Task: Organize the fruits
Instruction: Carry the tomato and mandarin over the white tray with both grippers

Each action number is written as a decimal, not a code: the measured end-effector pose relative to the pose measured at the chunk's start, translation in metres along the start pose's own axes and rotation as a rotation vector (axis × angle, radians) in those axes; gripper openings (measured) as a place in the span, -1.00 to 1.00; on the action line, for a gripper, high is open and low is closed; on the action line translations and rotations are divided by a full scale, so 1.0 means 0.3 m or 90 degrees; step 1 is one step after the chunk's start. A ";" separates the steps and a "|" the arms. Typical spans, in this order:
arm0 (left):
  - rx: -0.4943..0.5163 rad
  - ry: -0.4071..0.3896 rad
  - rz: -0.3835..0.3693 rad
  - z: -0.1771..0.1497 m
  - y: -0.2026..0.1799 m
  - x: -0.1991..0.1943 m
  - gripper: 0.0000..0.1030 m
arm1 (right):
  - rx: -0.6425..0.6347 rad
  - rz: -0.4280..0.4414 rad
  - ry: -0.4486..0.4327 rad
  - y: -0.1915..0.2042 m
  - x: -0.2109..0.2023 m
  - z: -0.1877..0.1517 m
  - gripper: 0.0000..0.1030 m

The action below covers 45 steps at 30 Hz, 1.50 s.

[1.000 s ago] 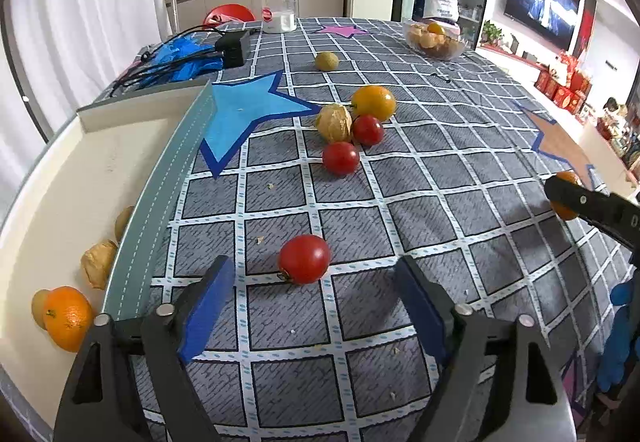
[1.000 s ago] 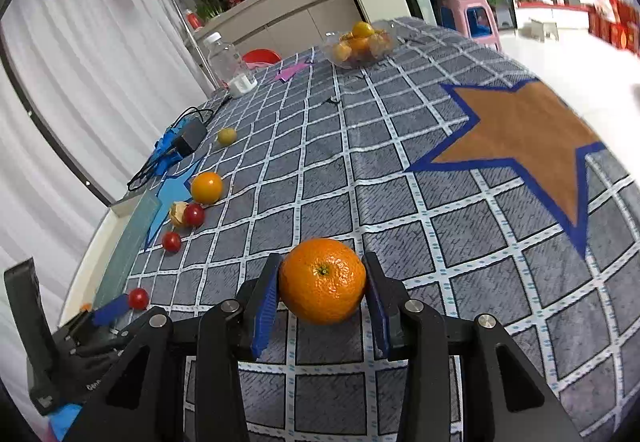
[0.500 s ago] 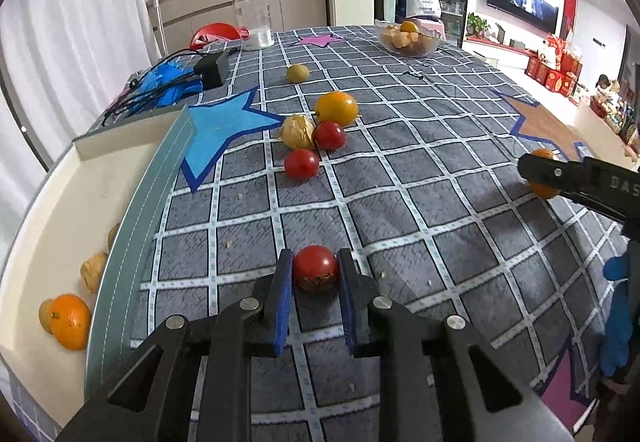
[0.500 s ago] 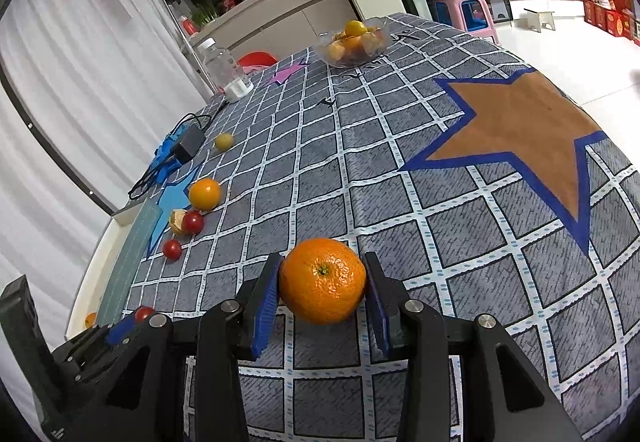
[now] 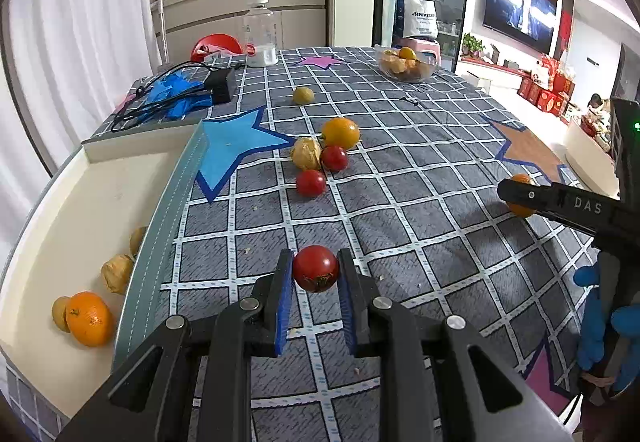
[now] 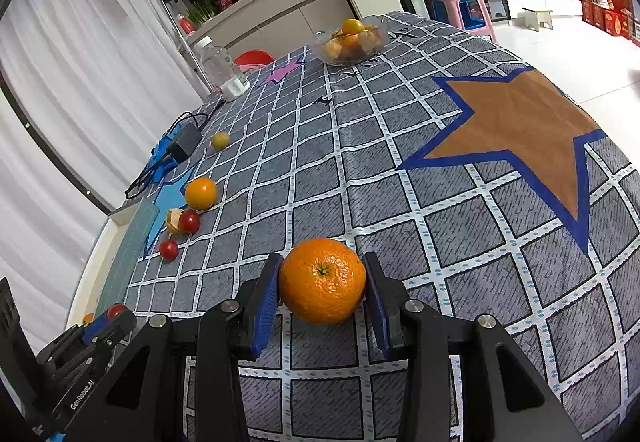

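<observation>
Loose on the checked tablecloth (image 5: 400, 210): two cherry tomatoes (image 5: 311, 183), one smooth yellow-orange fruit (image 5: 340, 133), one papery husked berry (image 5: 306, 153), one small yellow-green fruit (image 5: 303, 95).

White tray (image 5: 100, 194) at the left edge holds one dimpled mandarin (image 5: 89, 318) and three tan husked berries (image 5: 117, 273).

Left gripper (image 5: 315, 278), angled down, is clamped on a third, glossy tomato (image 5: 315, 268) beside the tray.

Right gripper (image 6: 322, 290), angled down, grips a pebbled orange (image 6: 322, 280) on both sides, over the cloth.

One glass bowl (image 5: 406, 65) of fruit at the far end.
</observation>
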State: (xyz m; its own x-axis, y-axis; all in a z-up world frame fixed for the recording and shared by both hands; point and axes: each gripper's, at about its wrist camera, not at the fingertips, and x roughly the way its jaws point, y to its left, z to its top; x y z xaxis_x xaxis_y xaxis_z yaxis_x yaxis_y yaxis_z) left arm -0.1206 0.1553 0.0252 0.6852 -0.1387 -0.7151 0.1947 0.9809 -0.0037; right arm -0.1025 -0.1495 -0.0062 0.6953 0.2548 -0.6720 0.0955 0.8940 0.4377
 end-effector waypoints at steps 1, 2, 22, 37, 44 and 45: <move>-0.002 -0.001 0.000 -0.001 0.005 -0.002 -0.55 | 0.000 0.000 0.000 0.001 0.001 0.000 -0.20; -0.004 -0.002 0.000 -0.001 0.011 -0.005 -0.55 | 0.000 0.000 0.000 0.000 0.000 0.000 -0.20; -0.064 -0.056 0.011 -0.015 0.170 -0.104 -0.55 | -0.007 -0.008 0.001 0.000 0.006 -0.003 -0.20; -0.143 -0.088 0.060 -0.060 0.407 -0.190 -0.55 | -0.005 0.005 0.023 0.020 -0.004 -0.009 -0.20; -0.175 -0.087 0.079 -0.072 0.501 -0.190 -0.55 | -0.036 0.047 0.040 0.147 0.011 -0.002 -0.20; -0.178 -0.087 0.083 -0.074 0.515 -0.189 -0.55 | -0.042 0.058 0.044 0.174 0.018 0.000 -0.20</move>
State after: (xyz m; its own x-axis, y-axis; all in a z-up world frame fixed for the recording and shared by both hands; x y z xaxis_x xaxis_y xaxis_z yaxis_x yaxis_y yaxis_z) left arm -0.1450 0.3176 0.0497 0.7828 -0.0075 -0.6223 -0.0884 0.9884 -0.1232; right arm -0.0939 -0.1014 0.0131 0.6479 0.3584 -0.6721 -0.0137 0.8877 0.4602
